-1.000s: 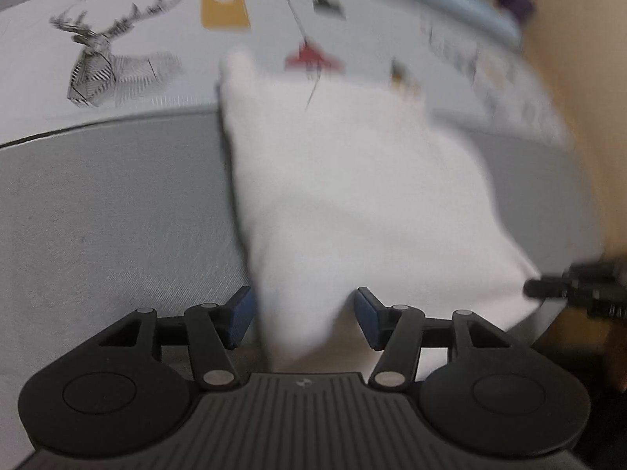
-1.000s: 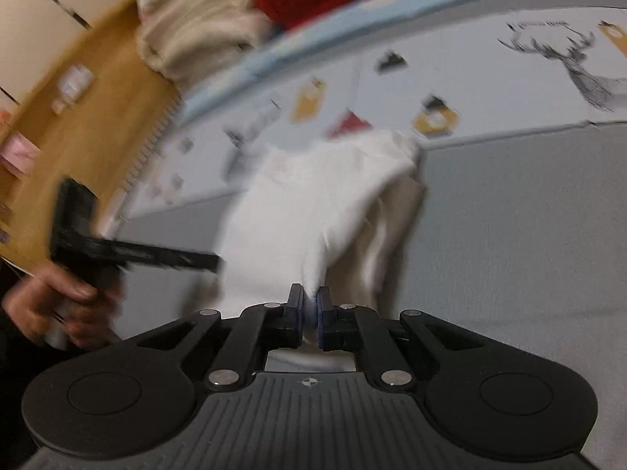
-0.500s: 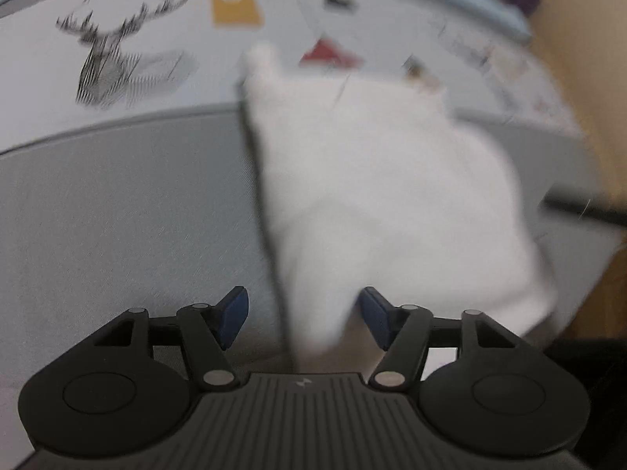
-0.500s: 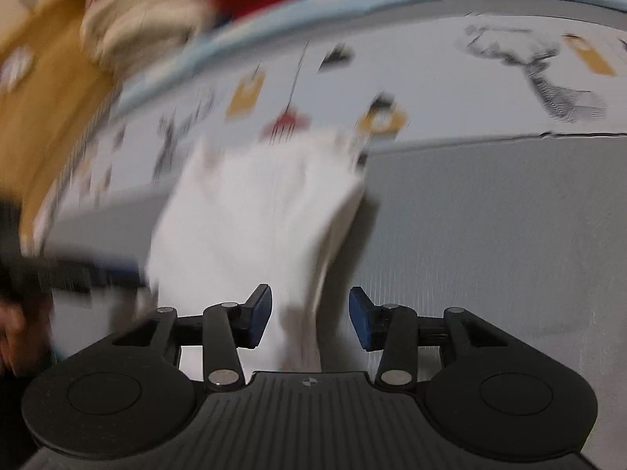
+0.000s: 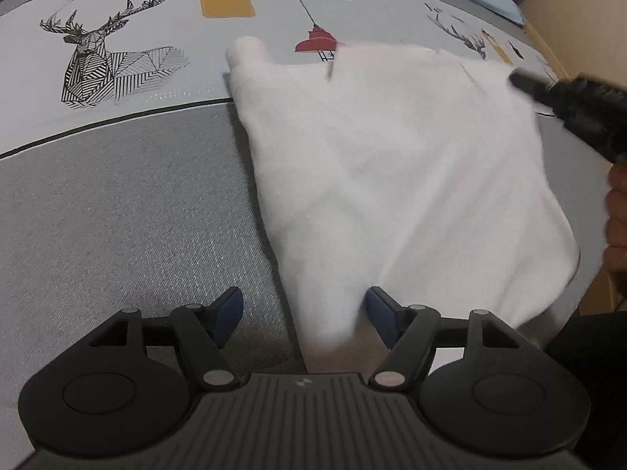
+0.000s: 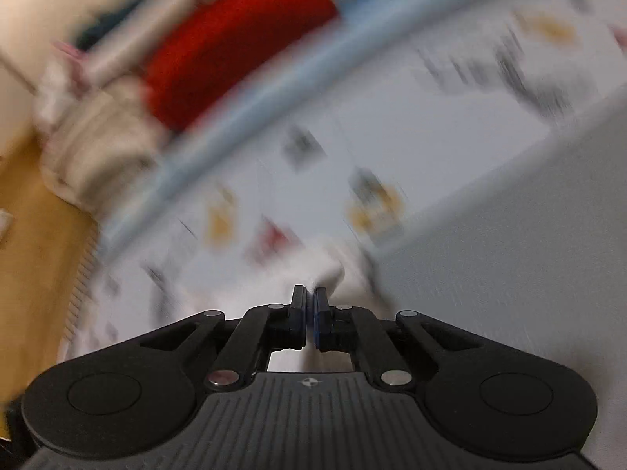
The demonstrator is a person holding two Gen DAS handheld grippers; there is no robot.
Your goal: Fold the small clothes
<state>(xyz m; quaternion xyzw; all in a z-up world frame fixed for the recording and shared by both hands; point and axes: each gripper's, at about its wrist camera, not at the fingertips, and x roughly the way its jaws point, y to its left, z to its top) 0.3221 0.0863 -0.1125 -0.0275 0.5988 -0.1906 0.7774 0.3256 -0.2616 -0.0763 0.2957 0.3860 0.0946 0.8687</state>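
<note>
- Here, a white garment (image 5: 392, 180) is seen spread over a bed cover (image 5: 117, 203), across the centre and right of the left wrist view.
- The cover is grey in the lower half and pale above, printed with a deer (image 5: 102, 62), lamps and yellow tags.
- The left gripper (image 5: 303, 319) is being opened; a lower tip of the garment hangs between its blue pads, and no pressing is seen.
- The right gripper (image 6: 309, 305) is closed; white cloth lies at its tips, but whether it is pinched cannot be told through the blur.
- No container is made out; a red heap (image 6: 235, 51) and cream fabrics are blurred at upper left.
</note>
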